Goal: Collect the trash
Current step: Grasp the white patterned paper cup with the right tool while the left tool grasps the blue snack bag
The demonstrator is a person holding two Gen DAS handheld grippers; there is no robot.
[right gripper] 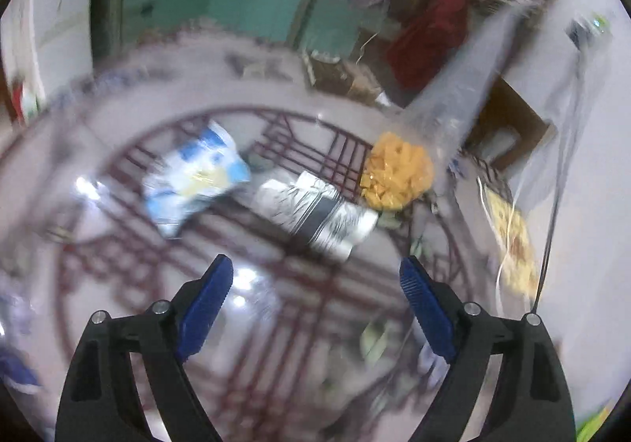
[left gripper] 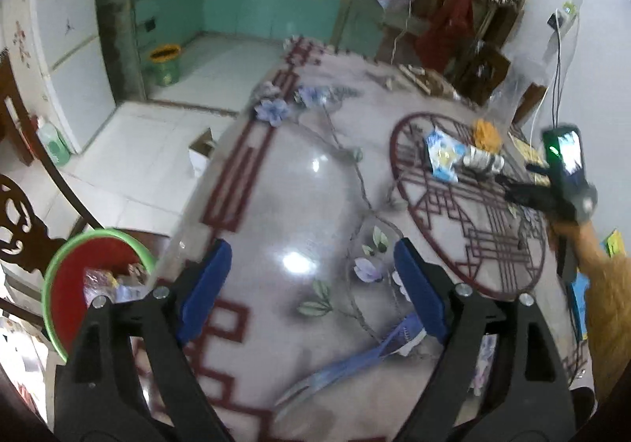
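On the flowered table (left gripper: 284, 181) lie a blue and white wrapper (left gripper: 443, 154), a black and white wrapper (left gripper: 483, 162) and a clear bag of yellow snacks (left gripper: 487, 134). My left gripper (left gripper: 311, 248) hangs open over bare table, with nothing between its fingers. A flat blue strip (left gripper: 355, 359) lies just below it. A red basin with a green rim (left gripper: 79, 256) holding wrappers sits at the lower left. My right gripper (right gripper: 315, 264) is open, just short of the black and white wrapper (right gripper: 315, 217). The blue and white wrapper (right gripper: 193, 178) and the snack bag (right gripper: 396, 176) lie beyond. The right view is blurred.
A carved wooden chair (left gripper: 15, 221) stands left of the table. On the tiled floor are a cardboard box (left gripper: 203, 150) and a green and yellow bin (left gripper: 165, 63). Cables (left gripper: 558, 79) hang on the right wall. Clothes hang at the back right.
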